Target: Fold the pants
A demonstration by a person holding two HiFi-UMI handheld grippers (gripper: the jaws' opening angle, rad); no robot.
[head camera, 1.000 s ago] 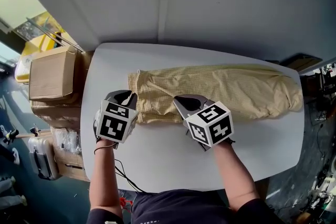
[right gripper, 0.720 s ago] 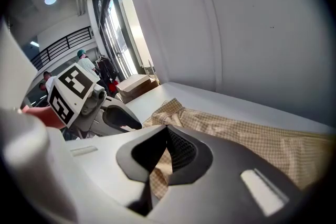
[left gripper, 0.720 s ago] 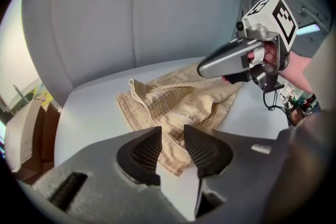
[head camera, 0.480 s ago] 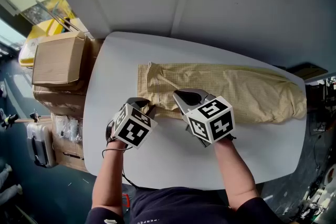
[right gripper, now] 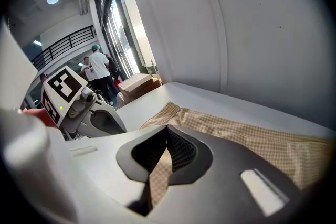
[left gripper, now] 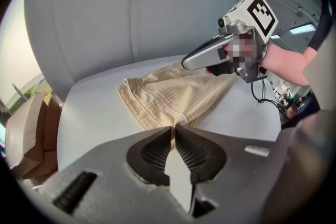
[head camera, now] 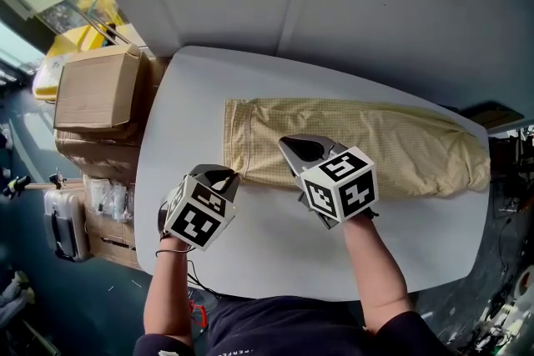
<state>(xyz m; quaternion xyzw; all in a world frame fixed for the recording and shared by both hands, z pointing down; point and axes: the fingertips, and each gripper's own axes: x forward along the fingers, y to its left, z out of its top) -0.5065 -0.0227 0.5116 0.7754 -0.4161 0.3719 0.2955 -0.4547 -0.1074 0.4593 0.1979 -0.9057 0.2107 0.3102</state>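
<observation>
1. Across the white table [head camera: 275,254], the left gripper [head camera: 227,176] is coming in from the left, beside the pants [head camera: 359,146], to their near waist corner. The camera is also shifting a little, so the cardboard box [head camera: 96,87] is sitting slightly differently in the head view.
2. The pants are lying flat and lengthwise across the far half of the table, waist to the left and leg ends near the right edge.
3. The left gripper's jaws have just been closing, and they are now pinching a thin fold of the waistband corner at their tips.
4. The right gripper [head camera: 294,147] is keeping its jaws clamped tight on the near edge, further along from the waist, with a strip of checked cloth running down between the pads.
5. With both near-edge grips apparently made, the next fold is probably about to begin.
6. The head view is hiding both pinches under the marker cubes. Only the gripper views are showing cloth between the pads, and the right gripper view alone is catching a person [right gripper: 100,73] standing far off.
</observation>
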